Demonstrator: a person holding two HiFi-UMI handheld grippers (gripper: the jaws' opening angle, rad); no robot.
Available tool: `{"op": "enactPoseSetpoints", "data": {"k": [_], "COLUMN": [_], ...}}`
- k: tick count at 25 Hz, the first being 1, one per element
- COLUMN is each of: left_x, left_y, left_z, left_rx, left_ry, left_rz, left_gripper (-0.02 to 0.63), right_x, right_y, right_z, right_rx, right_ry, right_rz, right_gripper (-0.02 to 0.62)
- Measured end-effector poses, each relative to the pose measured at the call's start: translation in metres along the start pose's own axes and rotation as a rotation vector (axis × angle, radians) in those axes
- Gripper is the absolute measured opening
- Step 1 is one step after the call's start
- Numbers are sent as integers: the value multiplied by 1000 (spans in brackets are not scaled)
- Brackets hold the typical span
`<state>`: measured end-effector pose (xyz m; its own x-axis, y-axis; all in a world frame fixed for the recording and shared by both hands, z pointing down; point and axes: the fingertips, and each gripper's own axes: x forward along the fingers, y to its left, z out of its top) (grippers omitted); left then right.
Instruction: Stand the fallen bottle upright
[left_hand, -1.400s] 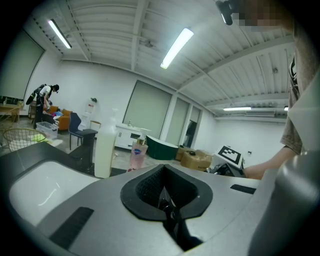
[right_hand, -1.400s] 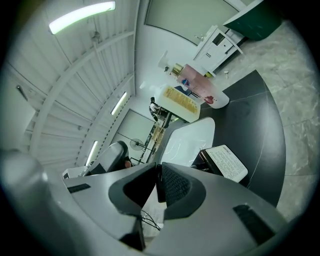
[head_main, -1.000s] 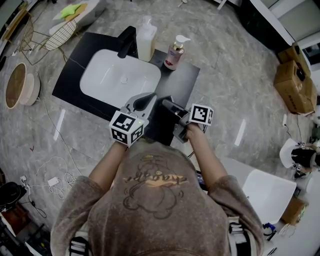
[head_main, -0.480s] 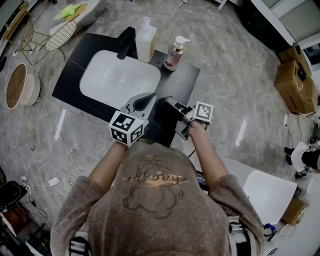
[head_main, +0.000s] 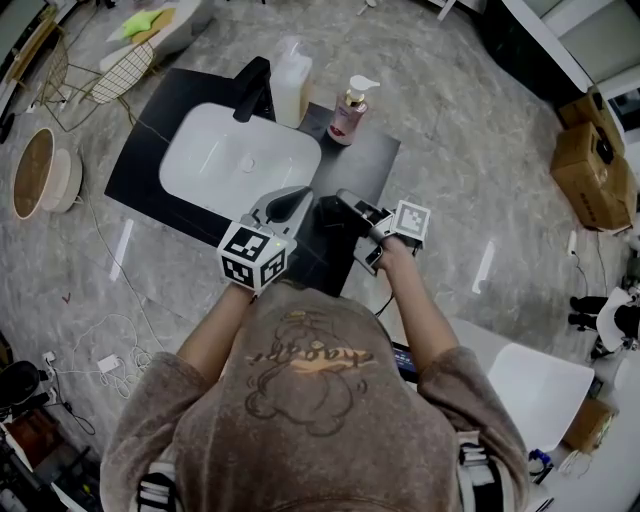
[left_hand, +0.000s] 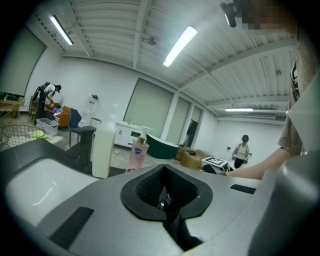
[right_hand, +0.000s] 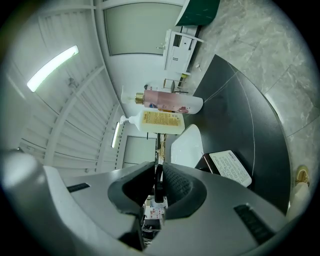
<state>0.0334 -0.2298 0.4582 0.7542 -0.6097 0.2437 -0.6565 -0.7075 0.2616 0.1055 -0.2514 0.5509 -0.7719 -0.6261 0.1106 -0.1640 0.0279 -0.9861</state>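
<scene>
**A:** Where is the fallen bottle (right_hand: 227, 167)?

**B:** In the right gripper view it lies flat on the black counter (right_hand: 250, 117), just beside the rim of the sink (right_hand: 187, 145), at 3 o'clock from the jaws. It is dark, and its white label (right_hand: 231, 169) is in plain sight.

**A:** Which way does it point?

**B:** Its long axis lies along the counter top and runs from about 10 o'clock to 4 o'clock in that view. I cannot tell which end has the cap. In the head view it is lost in the dark beneath the gripper.

**A:** And the tongs?

**B:** The right gripper (right_hand: 157, 186) has a narrow gap between its jaws, which have just eased open a little. Nothing is between them, and the pads are clear of the bottle. The left gripper (left_hand: 165, 202) has its jaws together and empty, at the sink's 5 o'clock corner.

**A:** Is there room to move?

**B:** From the head view, a bare strip of counter runs between the sink and the counter's 3 o'clock edge. At its 12 o'clock end 2 pump bottles stand upright, 1 white (head_main: 290, 80) and 1 pink (head_main: 348, 110), with the faucet (head_main: 252, 85) at 11 o'clock. All are well apart from both grippers. The counter's 6 o'clock edge lies close under the 2 grippers, with marble floor (head_main: 480, 150) beyond it.
</scene>
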Motion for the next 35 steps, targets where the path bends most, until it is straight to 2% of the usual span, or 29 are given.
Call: {"op": "enactPoseSetpoints", "data": {"k": [6,12,15,21,24,30,35], "left_x": [0,-2,-3,-3,-4,-6,-9], "left_y": [0,0,0,-2,-3,-10,-18], "left_z": [0,0,1,8,15,23,28], "left_rx": [-5,-8,-9,7,19,25,71], "left_ry": [4,4,1,-3,-12,-24,-26], "left_rz": [0,-4,-9,-28,-37,-66,-85], "left_gripper": [18,18,18,18,18,18,18], "right_x": [0,0,-2,-13,-22,-48,-74], "right_y": [-1,-1,-1,15,40,86,107], "right_z": [6,10,12,28,38,20,0], "right_rx": [-72,-223,-283,-412,-544,-968,-1148], "right_ry": [6,17,20,-27,-56,1,-9], "right_rz": [-12,-37,-97,-177,-171,-207,-223], "right_gripper": [60,78,113,124,123,99,87]}}
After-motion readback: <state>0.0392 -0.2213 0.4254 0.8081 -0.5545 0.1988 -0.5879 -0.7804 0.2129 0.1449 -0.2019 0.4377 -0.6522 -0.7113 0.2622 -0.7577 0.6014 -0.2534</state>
